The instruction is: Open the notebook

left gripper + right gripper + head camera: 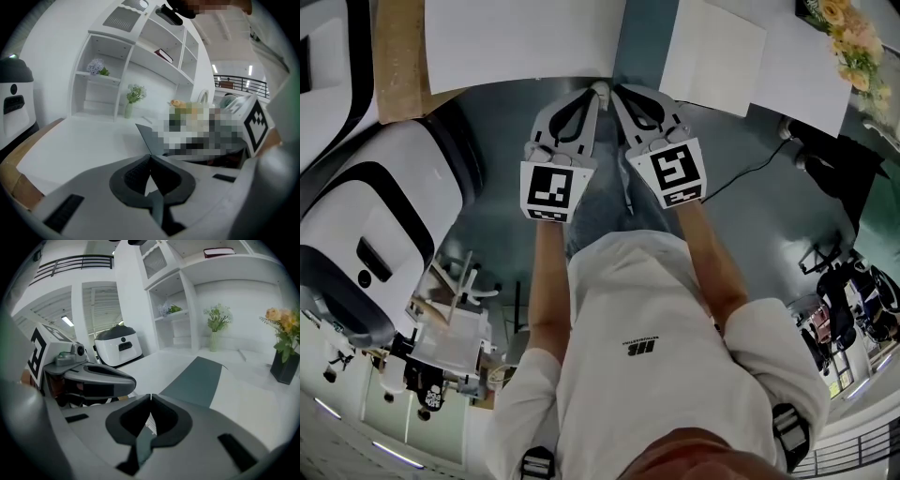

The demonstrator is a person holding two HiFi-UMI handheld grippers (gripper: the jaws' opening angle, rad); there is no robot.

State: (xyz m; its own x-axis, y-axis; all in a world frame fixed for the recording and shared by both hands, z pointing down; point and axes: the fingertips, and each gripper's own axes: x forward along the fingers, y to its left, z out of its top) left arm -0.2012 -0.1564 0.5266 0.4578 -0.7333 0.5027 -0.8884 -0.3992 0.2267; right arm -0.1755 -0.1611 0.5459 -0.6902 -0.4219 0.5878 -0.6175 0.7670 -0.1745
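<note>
The notebook [197, 378] is a thin dark grey-green cover lying flat and closed on the white table [262, 394]. In the head view it shows as a dark strip [640, 42] between white surfaces, just beyond both gripper tips. One corner of it [151, 138] shows in the left gripper view. My left gripper [597, 92] [150, 156] and right gripper [618, 92] [151, 396] hover side by side at the near edge of the table. Both are shut with nothing between the jaws, and both point slightly downward at the notebook's near end. Neither touches it.
A large white and black machine [375, 234] [117, 345] stands at the left. White shelves at the back hold flower vases [133, 101] [214, 331] and a book [220, 251]. A dark pot of flowers [283, 355] [848, 37] sits on the table at the right. A brown edge [398, 56] borders the table's left.
</note>
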